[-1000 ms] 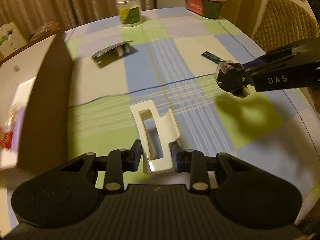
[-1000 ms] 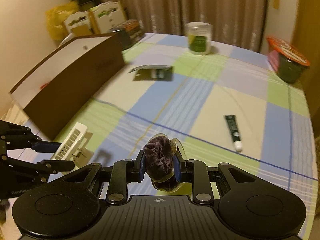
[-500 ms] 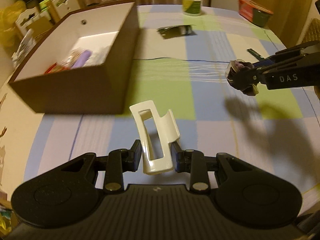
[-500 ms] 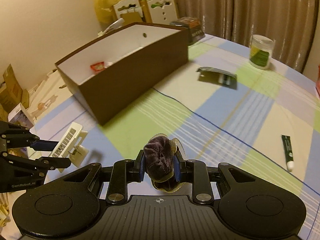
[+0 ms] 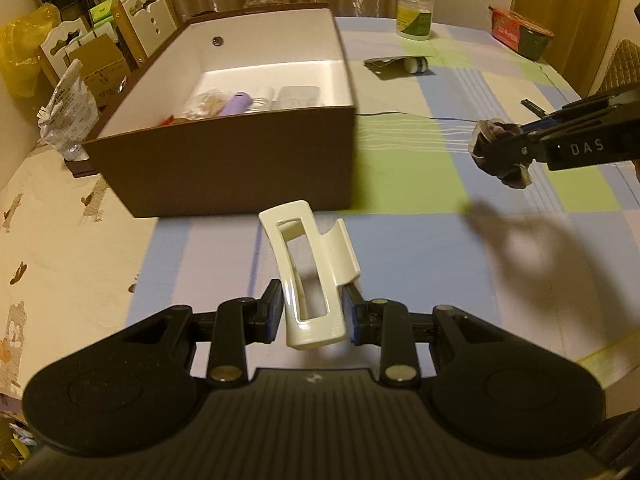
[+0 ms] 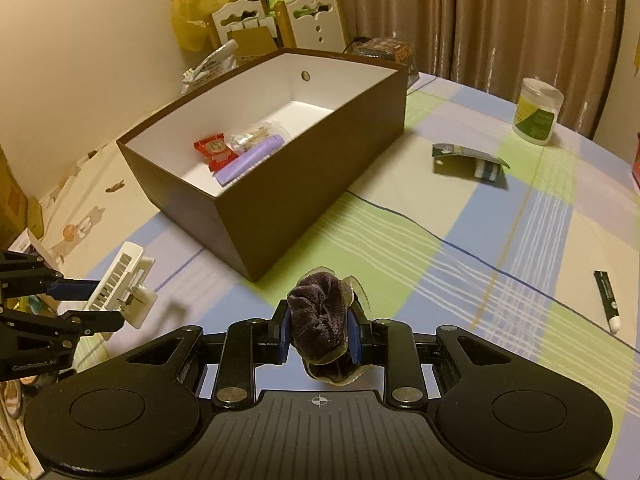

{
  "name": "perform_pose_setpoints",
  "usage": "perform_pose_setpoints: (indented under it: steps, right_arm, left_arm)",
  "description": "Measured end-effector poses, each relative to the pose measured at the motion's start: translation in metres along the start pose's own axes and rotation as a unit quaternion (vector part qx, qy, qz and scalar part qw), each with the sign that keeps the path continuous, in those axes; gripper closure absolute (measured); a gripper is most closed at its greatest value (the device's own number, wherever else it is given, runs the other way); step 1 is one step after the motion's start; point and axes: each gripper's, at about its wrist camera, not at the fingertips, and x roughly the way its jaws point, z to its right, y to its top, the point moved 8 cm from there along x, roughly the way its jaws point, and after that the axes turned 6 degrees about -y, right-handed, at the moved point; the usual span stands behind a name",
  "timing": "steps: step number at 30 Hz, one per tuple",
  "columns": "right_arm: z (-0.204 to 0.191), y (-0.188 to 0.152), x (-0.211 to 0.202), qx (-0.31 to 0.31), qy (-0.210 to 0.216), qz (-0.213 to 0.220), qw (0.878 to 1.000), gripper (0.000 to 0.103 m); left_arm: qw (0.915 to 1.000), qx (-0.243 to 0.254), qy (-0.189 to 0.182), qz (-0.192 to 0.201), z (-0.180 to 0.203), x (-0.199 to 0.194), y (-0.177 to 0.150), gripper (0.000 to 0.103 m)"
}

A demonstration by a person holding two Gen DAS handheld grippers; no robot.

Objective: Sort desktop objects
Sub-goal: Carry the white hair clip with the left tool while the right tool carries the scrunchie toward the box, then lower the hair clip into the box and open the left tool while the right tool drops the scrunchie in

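Working from the biggest thing down, we take the brown box (image 6: 280, 160) as our target: it sits open-topped on the checked tablecloth (image 6: 460, 248) at about 11 o'clock in the right wrist view and 11 to 12 o'clock in the left wrist view, white inside, with a red packet (image 6: 214, 150), a clear crinkled packet (image 6: 252, 136) and a purple tube (image 6: 250, 160) already lying on its floor. Our left gripper (image 5: 312, 312) is clenched on the base of a white hair claw clip (image 5: 310, 268), which stands up and leans toward 12 o'clock, hanging in the air just short of the box's near wall. Our right gripper (image 6: 318, 338) is clamped on a dark velvet scrunchie (image 6: 320, 320), held above the cloth with the box's near corner at 11 o'clock. Both loads look bound for the box, so we judge the step in hand to be carrying them over its rim. To do it well we should lift each piece clear of the brown wall before crossing, bring the 2 grippers in from separate sides so they do not meet, and let go only once each piece is over the white floor, low enough that the stiff clip does not bounce. A dark packet (image 6: 470, 160), a jar (image 6: 538, 112) and a small tube (image 6: 606, 294) lie out on the cloth
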Motion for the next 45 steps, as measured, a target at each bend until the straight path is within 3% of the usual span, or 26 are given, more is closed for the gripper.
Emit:
perform_pose_setpoints:
  steps: [15, 23, 30, 37, 45]
  right_arm:
    - [-0.018, 0.017, -0.003, -0.011, -0.010, 0.011, 1.000, 0.076]
    - [-0.025, 0.055, -0.019, 0.009, -0.022, 0.051, 0.998, 0.076]
    - [-0.040, 0.099, -0.024, 0.015, -0.030, 0.080, 0.996, 0.076]
    - [-0.053, 0.137, 0.002, -0.027, -0.011, 0.083, 0.996, 0.076]
    - [-0.039, 0.168, 0.044, -0.029, 0.019, 0.078, 0.996, 0.076]
  left_arm:
    - [0.9999, -0.003, -0.006, 0.016, -0.036, -0.011, 0.000, 0.077]
    - [0.9981, 0.020, 0.000, 0.059, -0.060, -0.030, 0.040, 0.077]
    - [0.9922, 0.066, -0.008, 0.106, -0.087, -0.050, 0.099, 0.077]
    - [0.9891, 0.087, -0.012, 0.118, -0.104, -0.020, 0.165, 0.076]
    - [0.9921, 0.103, -0.001, 0.072, -0.118, 0.053, 0.206, 0.076]
